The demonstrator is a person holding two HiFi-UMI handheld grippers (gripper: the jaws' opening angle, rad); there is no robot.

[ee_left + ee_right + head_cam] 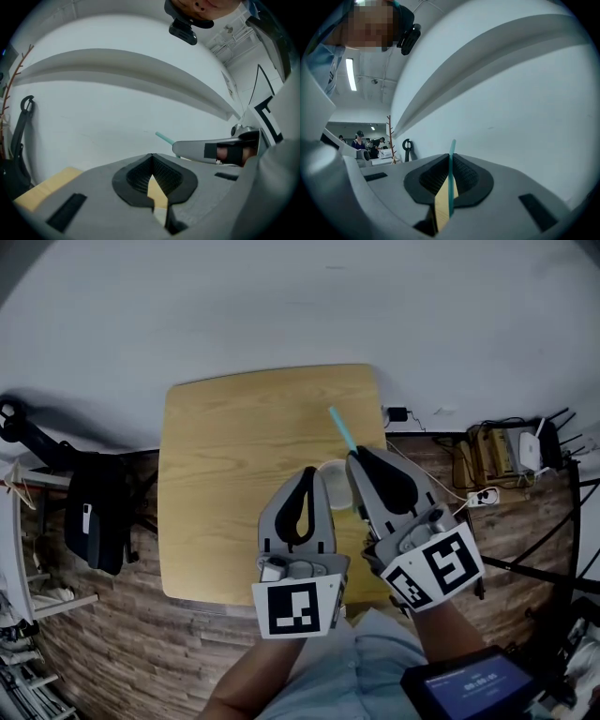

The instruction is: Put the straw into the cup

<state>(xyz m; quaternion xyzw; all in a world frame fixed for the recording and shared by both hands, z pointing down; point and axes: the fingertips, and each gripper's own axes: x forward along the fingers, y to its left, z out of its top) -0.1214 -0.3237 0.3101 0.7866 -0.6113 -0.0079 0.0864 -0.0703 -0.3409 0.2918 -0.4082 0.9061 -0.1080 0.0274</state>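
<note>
- We see the right gripper (pixel 355 457) on the right of the head view, its jaws closed on the straw (pixel 339 426). Its own view shows the thin teal straw pinched upright between the two black pads.
- From the head view the straw slants up and away to the far left out of those jaws, with its free end over the far right part of the table (pixel 225 456).
- The straw's lower end is hidden behind the jaws, so we cannot tell whether it reaches the cup.
- The cup (pixel 334 486) is white and stands on the near right part of the table. It sits between the two grippers, just beside both, and is partly covered by them.
- The left gripper (pixel 308 474) sits to the left of the cup with its jaw tips together. Its own view shows the tips meeting, with only wood and a pale patch visible through the gap behind them and nothing clamped.
- In the left gripper view, we also see the right gripper's grey jaw off to the right, the straw poking out past it.
- The table is light wood, set against a white wall on a wooden plank floor (pixel 112 615).
- A black bag (pixel 98 512) sits to the left of the table, and cables and a white router (pixel 530 451) lie on the floor to the right.
- A dark tablet (pixel 469 685) shows at the near right corner.
</note>
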